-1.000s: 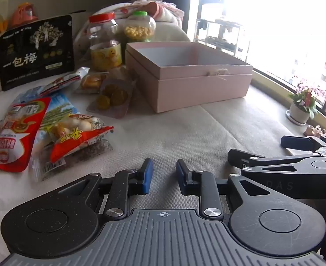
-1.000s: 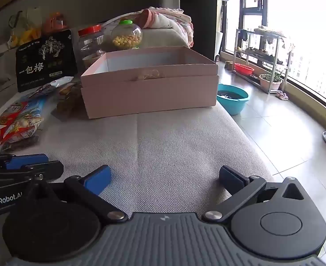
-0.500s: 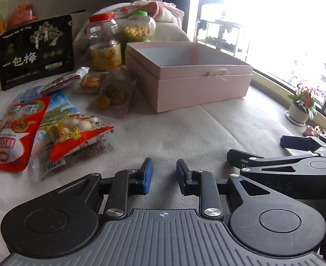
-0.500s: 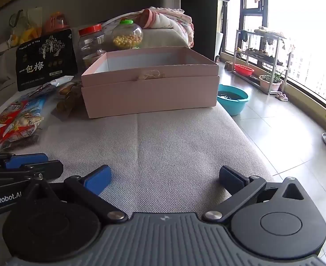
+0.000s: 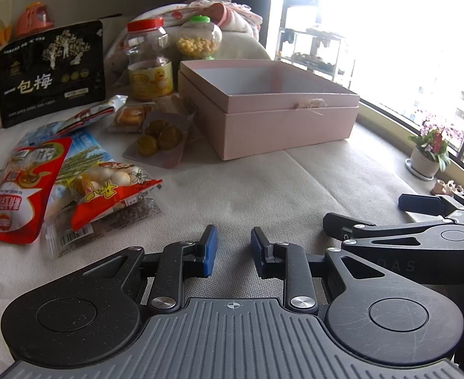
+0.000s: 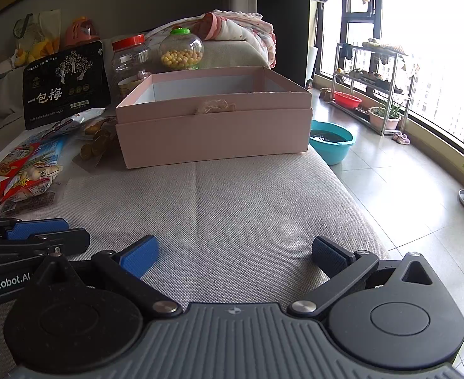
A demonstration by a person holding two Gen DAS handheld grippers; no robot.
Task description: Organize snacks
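Fingers of both tools are empty: on the left gripper (image 5: pixel 230 249) they stand a narrow gap apart, holding nothing, and on the right gripper (image 6: pixel 233 254) they are spread wide. Both hover low over the near part of the cushion (image 6: pixel 247 195), a beige fabric surface that carries everything.

Items, largest first:

1. Pink box (image 5: pixel 273 110). It stands lidless at the far middle of the cushion and appears empty from both views. It is the probable destination.
2. Black plum bag (image 5: pixel 51 69). It stands upright at the far left, well apart from the grippers.
3. Red-lidded jar (image 5: pixel 149 60) and green-lidded jar (image 5: pixel 200 38). Both stand behind the box's left corner.
4. Red pouch (image 5: pixel 14 195) and orange egg-snack packet (image 5: pixel 111 192). They lie overlapped at the near left, on top of a blue packet (image 5: pixel 83 151) and a clear barcoded packet.
5. Clear packet of brown sweets (image 5: pixel 159 139). It lies just beside the box's left wall.

Judged step: the first pick, with nothing yet in the box.

Recommended procedure:

- Widen the left fingers before descent; the present gap looks too narrow for a filled packet.
- Take the orange egg-snack packet first, since it is the nearest and lies uppermost.
- Grip by the flat sealed edge, not the bulging middle, to avoid crushing the contents.
- Lift straight up so the packets beneath are not dragged.
- Place the flat packets in first; stand the jars afterwards.
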